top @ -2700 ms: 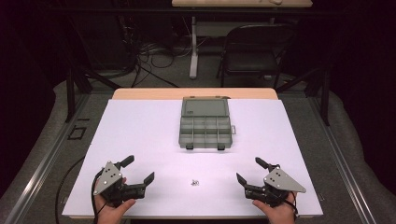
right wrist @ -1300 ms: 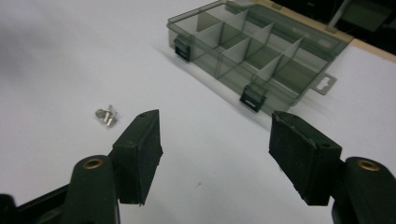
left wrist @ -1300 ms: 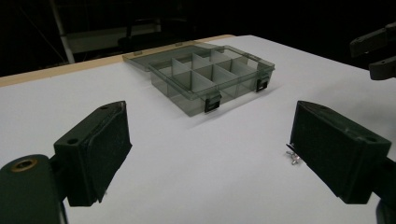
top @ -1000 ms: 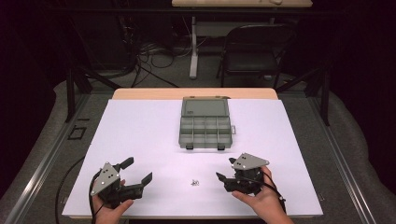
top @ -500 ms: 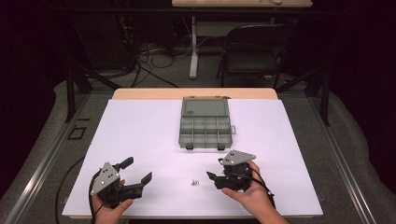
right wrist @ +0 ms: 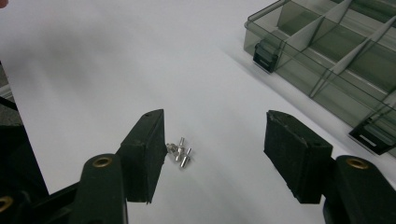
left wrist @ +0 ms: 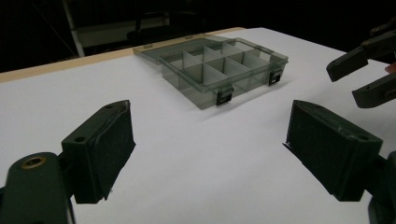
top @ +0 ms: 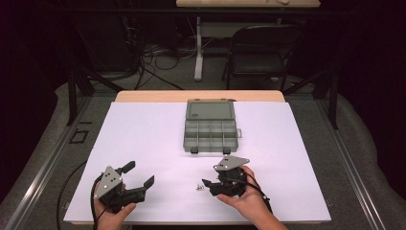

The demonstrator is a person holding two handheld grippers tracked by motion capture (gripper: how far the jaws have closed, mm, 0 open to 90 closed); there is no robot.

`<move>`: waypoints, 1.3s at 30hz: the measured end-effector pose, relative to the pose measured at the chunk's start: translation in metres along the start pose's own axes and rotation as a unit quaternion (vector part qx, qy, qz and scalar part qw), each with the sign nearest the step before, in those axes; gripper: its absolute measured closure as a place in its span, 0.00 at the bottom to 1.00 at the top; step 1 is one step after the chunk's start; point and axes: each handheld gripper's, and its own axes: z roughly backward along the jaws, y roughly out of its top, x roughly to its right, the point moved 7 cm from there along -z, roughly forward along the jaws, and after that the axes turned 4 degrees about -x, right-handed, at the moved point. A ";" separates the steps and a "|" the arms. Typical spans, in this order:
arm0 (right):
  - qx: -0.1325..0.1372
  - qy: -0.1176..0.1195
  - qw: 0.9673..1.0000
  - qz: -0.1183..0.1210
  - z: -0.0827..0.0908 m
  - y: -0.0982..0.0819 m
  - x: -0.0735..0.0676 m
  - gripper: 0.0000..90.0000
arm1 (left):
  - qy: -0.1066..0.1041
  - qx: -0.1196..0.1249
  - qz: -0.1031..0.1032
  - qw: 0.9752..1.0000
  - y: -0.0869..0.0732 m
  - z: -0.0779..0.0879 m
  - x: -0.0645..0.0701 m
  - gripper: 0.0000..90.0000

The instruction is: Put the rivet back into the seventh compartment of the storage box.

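Right gripper (top: 207,185) moved left, jaws apart, beside small metal pins (right wrist: 180,152).

Silver pins (right wrist: 180,151), smoky grey box (top: 211,128), white table sheet (top: 143,139).

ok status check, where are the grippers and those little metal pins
Right gripper open, jaws just closing, beside the small silver metal pins, no contact. Left gripper open, idle. Open grey plastic compartment box beyond; nothing between.

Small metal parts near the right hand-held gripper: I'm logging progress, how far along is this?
Done: the organizer box lies open. In hand: the right hand-held gripper, open, nears the small metal parts. Left: gripping and boxing them; compartments look empty.
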 end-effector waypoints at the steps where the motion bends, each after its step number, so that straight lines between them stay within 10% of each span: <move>1: -0.002 0.002 1.000 0.002 -0.002 0.000 -0.001 0.42 | 0.000 0.000 0.000 1.000 0.000 0.000 0.000 0.16; 39: -0.068 0.019 0.997 -0.034 -0.052 -0.024 -0.010 0.86 | -0.009 -0.019 0.002 1.000 -0.004 -0.005 0.001 0.08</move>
